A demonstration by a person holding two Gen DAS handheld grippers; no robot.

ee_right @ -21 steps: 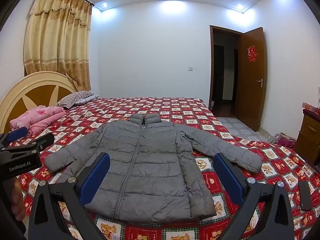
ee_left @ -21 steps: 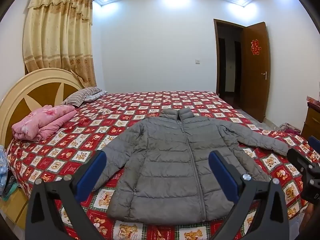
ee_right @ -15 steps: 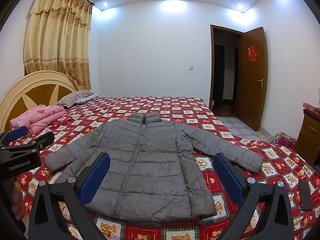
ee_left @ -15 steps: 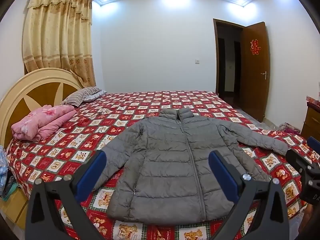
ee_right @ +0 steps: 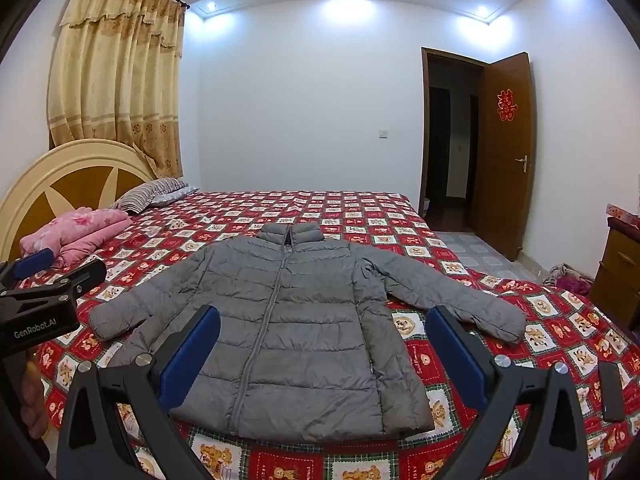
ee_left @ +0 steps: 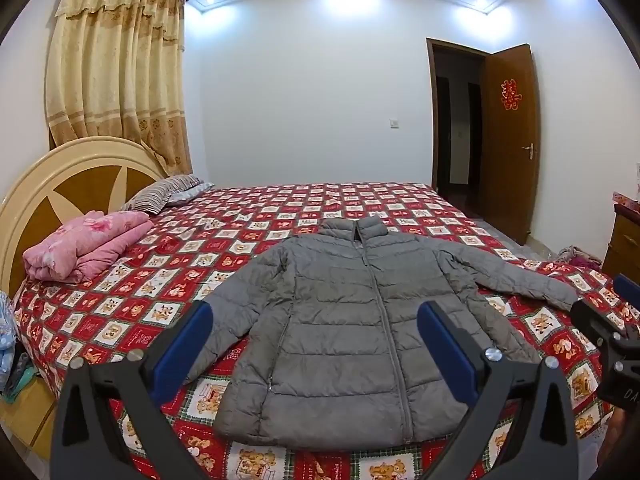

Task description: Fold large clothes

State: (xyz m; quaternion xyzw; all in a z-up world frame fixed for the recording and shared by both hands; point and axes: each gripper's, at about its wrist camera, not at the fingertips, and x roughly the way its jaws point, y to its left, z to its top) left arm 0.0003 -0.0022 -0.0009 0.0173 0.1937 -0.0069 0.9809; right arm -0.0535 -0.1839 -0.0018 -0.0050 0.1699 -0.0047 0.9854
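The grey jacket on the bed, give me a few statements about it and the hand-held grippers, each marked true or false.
1. The grey jacket lies flat with its zip closed. True.
2. The left hand-held gripper is shut on a sleeve. False: it is open and holds nothing.
3. The right hand-held gripper is open. True.
4. The pink blanket lies on top of the jacket. False: it lies apart, near the headboard.

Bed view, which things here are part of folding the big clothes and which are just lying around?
For the job: grey puffer jacket, left claw, right claw.

Lying about: pink quilt, striped pillow, black phone, clothes on the floor.
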